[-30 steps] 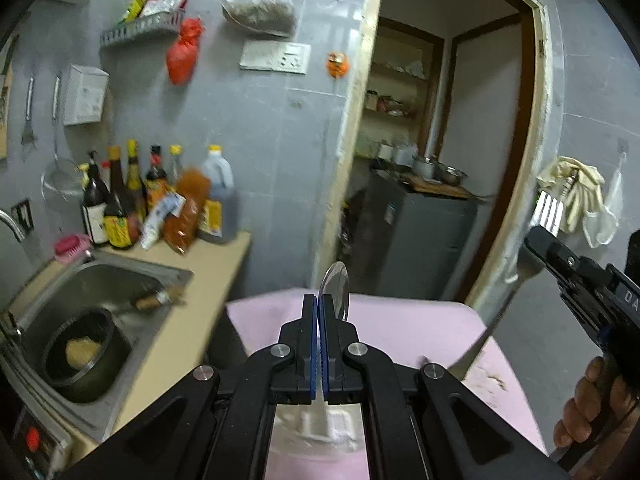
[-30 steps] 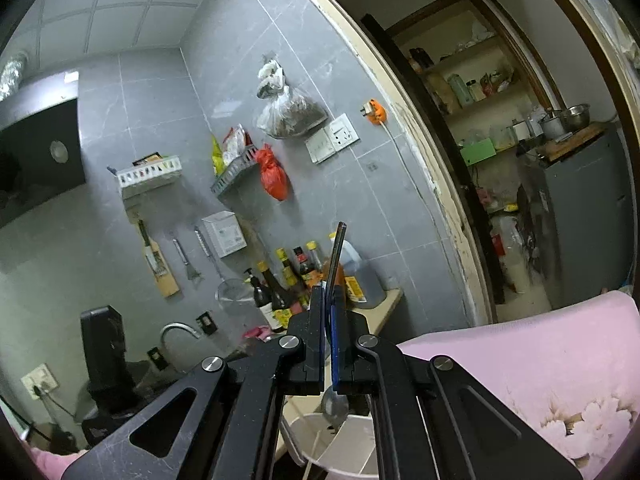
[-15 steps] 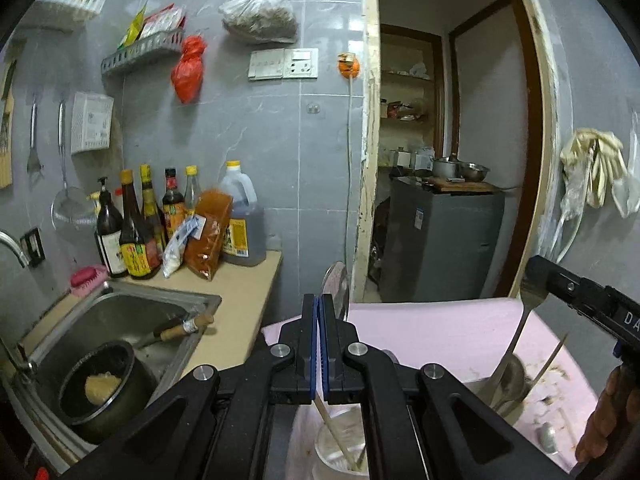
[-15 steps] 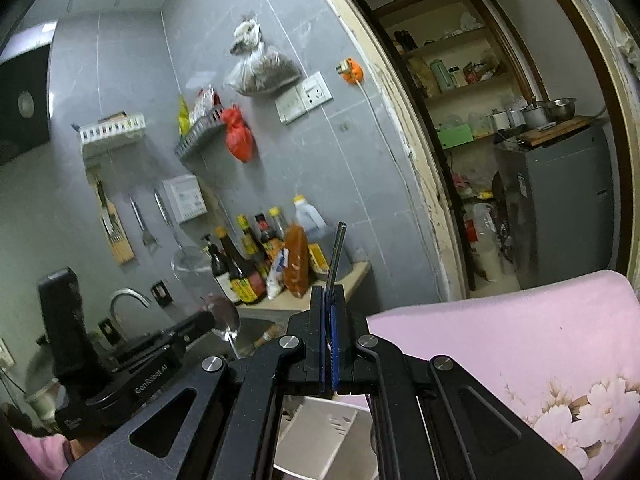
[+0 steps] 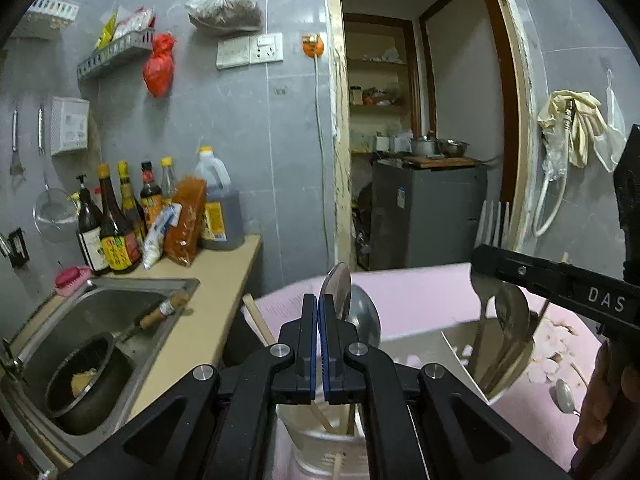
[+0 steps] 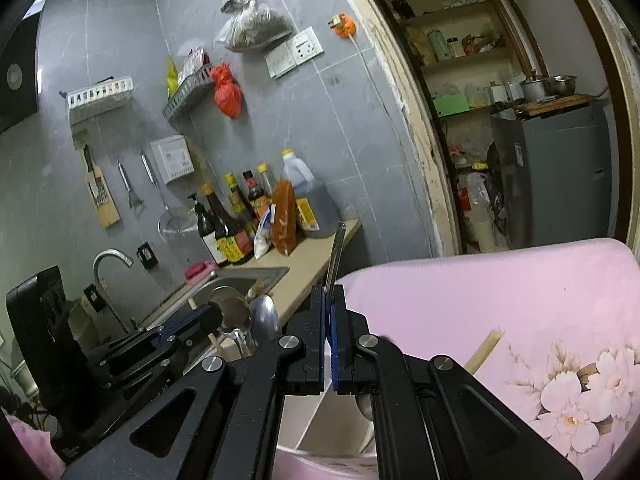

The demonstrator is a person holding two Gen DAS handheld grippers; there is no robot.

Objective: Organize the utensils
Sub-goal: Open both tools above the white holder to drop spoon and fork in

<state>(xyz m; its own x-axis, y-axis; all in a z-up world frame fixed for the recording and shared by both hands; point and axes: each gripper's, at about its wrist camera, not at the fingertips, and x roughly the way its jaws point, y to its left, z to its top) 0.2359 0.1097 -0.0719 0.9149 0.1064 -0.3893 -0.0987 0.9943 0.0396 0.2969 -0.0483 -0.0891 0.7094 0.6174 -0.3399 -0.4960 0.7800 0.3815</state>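
Note:
My left gripper (image 5: pixel 320 308) is shut on a metal spoon (image 5: pixel 338 286), bowl up, held over the left compartment of a white utensil holder (image 5: pixel 320 436) on the pink cloth. A second spoon (image 5: pixel 366 320) and wooden chopsticks (image 5: pixel 258 322) stand in that compartment. My right gripper (image 6: pixel 329 300) is shut on a fork; its handle (image 6: pixel 335 256) sticks up in the right wrist view, and its tines (image 5: pixel 494 218) show above the gripper in the left wrist view. It hangs over the right compartment (image 5: pixel 468 352), which holds a ladle (image 5: pixel 510 316).
A pink flowered cloth (image 6: pixel 500 292) covers the table. A small spoon (image 5: pixel 564 396) lies on it at right. Left are a steel sink (image 5: pixel 100 316) with a black pot (image 5: pixel 80 376), and sauce bottles (image 5: pixel 120 224) on the counter. A doorway (image 5: pixel 420 140) opens behind.
Both grippers have come down toward the white holder. The right gripper with the fork has moved over the right compartment. The holder's contents now show close under the left gripper.

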